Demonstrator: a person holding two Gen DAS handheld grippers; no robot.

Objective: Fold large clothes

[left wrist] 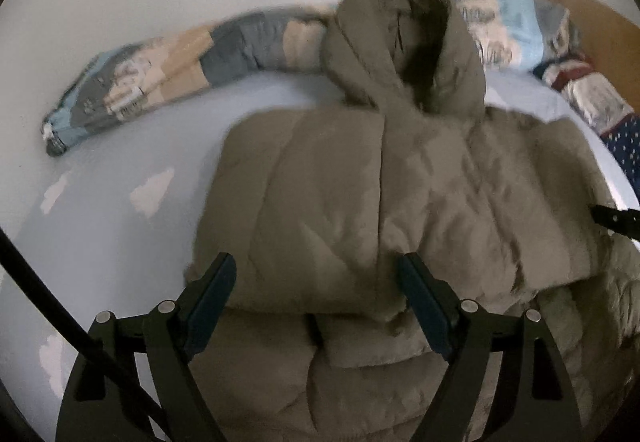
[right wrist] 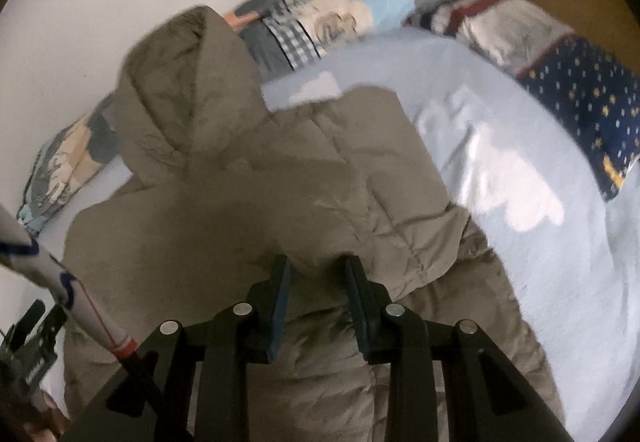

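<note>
- Here, the khaki hooded puffer jacket point(left wrist: 360, 182) lies on the light-blue bed sheet point(left wrist: 132, 162).
- Left tool point(left wrist: 316, 278) spreads wide around its folded hem, not pinching.
- Right tool point(right wrist: 316, 274) pinches a jacket fold.

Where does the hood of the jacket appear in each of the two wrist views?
Left wrist view: the hood stands at the top, right of centre, against the wall.
Right wrist view: the hood is upper left, tilted, above the jacket body.
Shared landmark: the patchwork blanket lying behind the hood along the wall.
</note>
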